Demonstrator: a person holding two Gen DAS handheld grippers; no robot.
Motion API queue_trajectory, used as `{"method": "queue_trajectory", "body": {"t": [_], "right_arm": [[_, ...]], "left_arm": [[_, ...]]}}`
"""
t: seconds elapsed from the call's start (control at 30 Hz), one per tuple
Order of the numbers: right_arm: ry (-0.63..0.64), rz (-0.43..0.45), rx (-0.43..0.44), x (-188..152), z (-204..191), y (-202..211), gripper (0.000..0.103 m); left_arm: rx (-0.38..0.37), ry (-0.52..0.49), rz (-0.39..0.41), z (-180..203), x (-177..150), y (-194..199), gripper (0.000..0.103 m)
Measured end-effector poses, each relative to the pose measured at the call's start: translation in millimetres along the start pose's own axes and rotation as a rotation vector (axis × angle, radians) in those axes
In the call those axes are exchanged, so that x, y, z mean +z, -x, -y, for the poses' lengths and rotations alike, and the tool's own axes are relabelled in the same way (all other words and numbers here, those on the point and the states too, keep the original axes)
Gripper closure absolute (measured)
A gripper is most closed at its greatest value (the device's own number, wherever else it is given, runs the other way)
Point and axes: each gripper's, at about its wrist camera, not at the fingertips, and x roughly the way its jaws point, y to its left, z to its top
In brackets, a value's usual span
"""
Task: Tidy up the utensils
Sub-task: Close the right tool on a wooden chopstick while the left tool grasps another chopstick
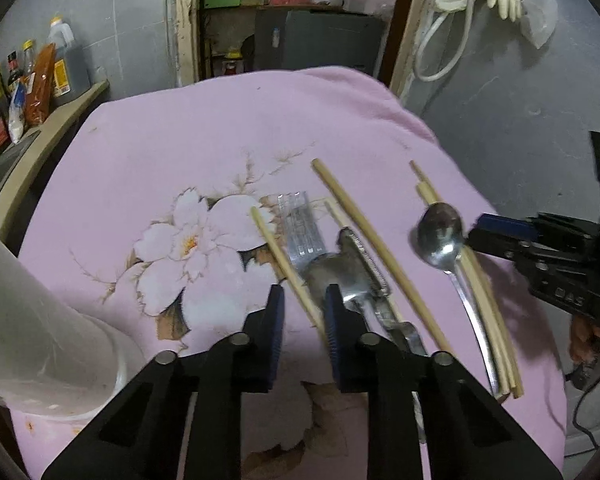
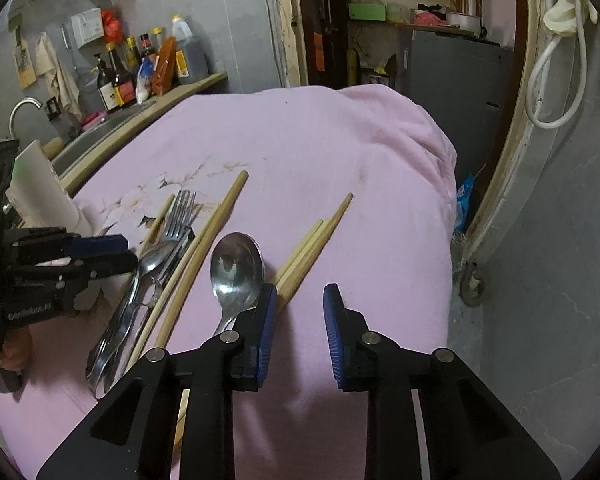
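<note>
Utensils lie on a pink flowered cloth point(image 1: 220, 140). In the left wrist view my left gripper point(image 1: 302, 308) is open, its jaws either side of a wooden chopstick point(image 1: 284, 264), beside a fork point(image 1: 302, 232) and a pile of metal spoons point(image 1: 360, 276). A long chopstick point(image 1: 376, 252) lies to the right. A steel spoon point(image 1: 440, 236) rests beside more chopsticks point(image 1: 484, 300). My right gripper point(image 2: 300, 308) is open and empty, with the spoon point(image 2: 236, 268) and chopsticks point(image 2: 316, 240) just left of it. The left gripper point(image 2: 100, 252) shows at the left in the right wrist view.
A white plastic holder point(image 1: 32, 340) stands at the cloth's near left; it also shows in the right wrist view point(image 2: 44, 188). Sauce bottles point(image 2: 140, 68) and a sink point(image 2: 96, 132) line the left counter. A doorway with shelves point(image 1: 284, 20) is behind. The cloth drops off at the right point(image 2: 440, 200).
</note>
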Motion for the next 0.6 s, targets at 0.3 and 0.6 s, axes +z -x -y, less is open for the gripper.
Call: {"method": "queue_trajectory", "body": {"t": [0.3, 0.6], "right_arm": [[-0.042, -0.073, 0.040, 8.9, 3.1, -5.3, 0.083], [-0.058, -0.118, 0.038, 15.7, 1.9, -14.6, 0.085]], "left_arm": [[-0.031, 0.042, -0.046, -5.6, 10.2, -11.5, 0.089], [-0.059, 0.046, -0.053, -8.4, 2.1, -8.5, 0.095]]}}
